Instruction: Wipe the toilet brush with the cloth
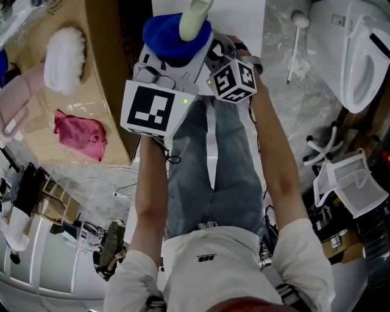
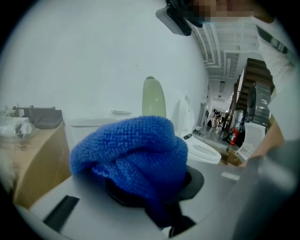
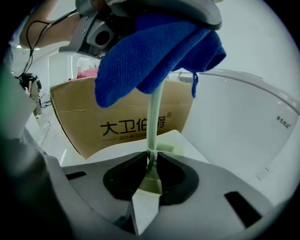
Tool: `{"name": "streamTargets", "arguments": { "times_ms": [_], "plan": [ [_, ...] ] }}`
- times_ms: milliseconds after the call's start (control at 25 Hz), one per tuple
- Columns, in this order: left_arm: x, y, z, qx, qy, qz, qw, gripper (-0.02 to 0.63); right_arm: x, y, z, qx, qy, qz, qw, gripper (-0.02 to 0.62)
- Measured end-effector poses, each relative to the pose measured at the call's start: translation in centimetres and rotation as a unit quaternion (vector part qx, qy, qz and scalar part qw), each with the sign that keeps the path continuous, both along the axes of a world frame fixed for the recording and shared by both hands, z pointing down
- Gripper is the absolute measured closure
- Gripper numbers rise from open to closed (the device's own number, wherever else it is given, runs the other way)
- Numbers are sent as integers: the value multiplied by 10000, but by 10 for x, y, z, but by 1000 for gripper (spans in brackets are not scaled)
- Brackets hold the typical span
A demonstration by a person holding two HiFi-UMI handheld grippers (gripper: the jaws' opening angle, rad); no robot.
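The toilet brush is a slim pale green stick (image 3: 155, 117) that stands nearly upright. My right gripper (image 3: 151, 161) is shut on its lower part, the black pads pinching it. A blue cloth (image 3: 150, 51) is wrapped round the stick higher up, and my left gripper (image 2: 150, 197) is shut on that bunched cloth (image 2: 136, 150). The stick's rounded green tip (image 2: 153, 97) pokes out above the cloth. In the head view the cloth (image 1: 173, 36) and green tip (image 1: 196, 18) sit at the top, above both marker cubes, with the left gripper (image 1: 167, 56) beside the right gripper (image 1: 210, 53).
A cardboard box (image 1: 103, 73) at the left carries a white fluffy thing (image 1: 64, 58) and a pink rag (image 1: 79, 134). A white toilet (image 1: 353, 55) stands at the right, with a white stick tool (image 1: 295, 42) on the floor and a white rack (image 1: 350, 183) nearer.
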State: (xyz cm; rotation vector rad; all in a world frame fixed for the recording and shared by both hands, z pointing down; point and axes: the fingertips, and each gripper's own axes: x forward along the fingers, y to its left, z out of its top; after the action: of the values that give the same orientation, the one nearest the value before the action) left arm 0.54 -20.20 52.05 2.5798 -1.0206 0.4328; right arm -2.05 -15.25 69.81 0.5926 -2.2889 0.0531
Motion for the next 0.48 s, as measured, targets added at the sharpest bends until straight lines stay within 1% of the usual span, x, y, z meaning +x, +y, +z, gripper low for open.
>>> {"name": "streamTargets", "arguments": {
  "times_ms": [360,480],
  "plan": [
    [2,-11,-41,89,383,45,9992,456,0,0,0,17,-16,35,10000,532],
    [2,-11,-45,192,326,113,9992,453,0,0,0,27,-33,47,10000,532]
  ]
}}
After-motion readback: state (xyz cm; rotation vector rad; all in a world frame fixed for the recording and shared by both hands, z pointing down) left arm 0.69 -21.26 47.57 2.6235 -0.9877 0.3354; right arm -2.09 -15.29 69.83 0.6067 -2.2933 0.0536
